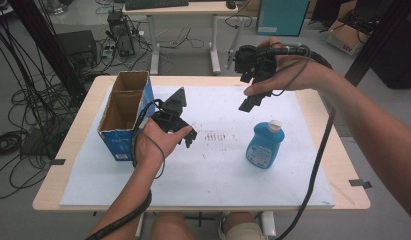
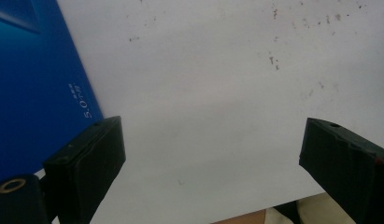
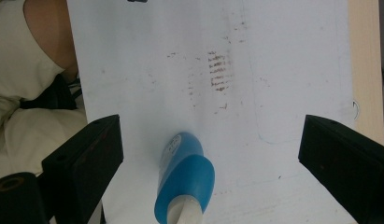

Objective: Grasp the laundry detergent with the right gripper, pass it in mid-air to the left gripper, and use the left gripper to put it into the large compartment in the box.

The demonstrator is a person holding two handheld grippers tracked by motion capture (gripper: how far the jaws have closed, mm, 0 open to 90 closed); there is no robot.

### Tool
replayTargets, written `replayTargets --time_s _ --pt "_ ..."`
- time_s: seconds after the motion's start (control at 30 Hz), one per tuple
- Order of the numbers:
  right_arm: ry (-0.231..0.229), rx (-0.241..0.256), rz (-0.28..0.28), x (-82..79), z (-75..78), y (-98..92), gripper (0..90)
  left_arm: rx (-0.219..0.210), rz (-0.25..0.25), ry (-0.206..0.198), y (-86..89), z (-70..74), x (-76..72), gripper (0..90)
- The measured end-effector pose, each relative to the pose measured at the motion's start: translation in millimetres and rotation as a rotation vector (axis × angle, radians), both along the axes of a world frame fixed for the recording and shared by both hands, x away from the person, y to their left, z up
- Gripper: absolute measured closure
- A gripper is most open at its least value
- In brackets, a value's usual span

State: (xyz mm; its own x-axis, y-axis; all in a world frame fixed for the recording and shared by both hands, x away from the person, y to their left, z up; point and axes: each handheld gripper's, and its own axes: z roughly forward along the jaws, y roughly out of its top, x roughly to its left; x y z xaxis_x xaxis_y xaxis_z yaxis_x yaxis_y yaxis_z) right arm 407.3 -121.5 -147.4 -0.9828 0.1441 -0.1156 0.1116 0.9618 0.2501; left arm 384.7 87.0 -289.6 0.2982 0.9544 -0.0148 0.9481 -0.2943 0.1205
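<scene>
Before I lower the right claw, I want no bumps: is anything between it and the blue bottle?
Nothing visible. The right claw hangs open above the blue bottle, which stands upright and alone on the white sheet. The right gripper view shows the bottle between the open jaws with only bare sheet around it.

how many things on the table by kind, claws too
blue bottle with white cap: 1
open blue cardboard box: 1
white sheet: 1
claws, both open: 2 (left claw, right claw)
total: 5
</scene>
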Motion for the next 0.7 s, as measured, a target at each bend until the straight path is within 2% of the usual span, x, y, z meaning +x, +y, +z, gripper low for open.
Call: replayTargets --time_s 0.27,0.4,0.57,0.6,0.7 --pt "-0.002 0.0 -0.004 -2.4 1.5 -3.0 6.9 -0.001 -0.001 -0.004 -0.8 0.1 0.3 7.3" --pt "-0.006 -0.005 -0.016 -3.9 2.8 -10.4 6.9 0.0 0.003 -0.008 0.9 0.4 -0.2 7.3" --pt "-0.013 -0.008 -0.038 -6.4 7.1 -25.5 7.0 0.001 0.006 -0.015 2.2 1.3 -1.0 7.3" --pt "-0.015 -0.012 -0.062 -9.4 9.3 -32.6 7.0 0.011 -0.002 -0.014 1.7 0.8 -1.7 7.3" --pt "-0.023 -0.009 -0.066 -11.4 11.4 -40.1 7.0 0.009 -0.002 -0.014 0.9 0.3 -2.4 7.3"
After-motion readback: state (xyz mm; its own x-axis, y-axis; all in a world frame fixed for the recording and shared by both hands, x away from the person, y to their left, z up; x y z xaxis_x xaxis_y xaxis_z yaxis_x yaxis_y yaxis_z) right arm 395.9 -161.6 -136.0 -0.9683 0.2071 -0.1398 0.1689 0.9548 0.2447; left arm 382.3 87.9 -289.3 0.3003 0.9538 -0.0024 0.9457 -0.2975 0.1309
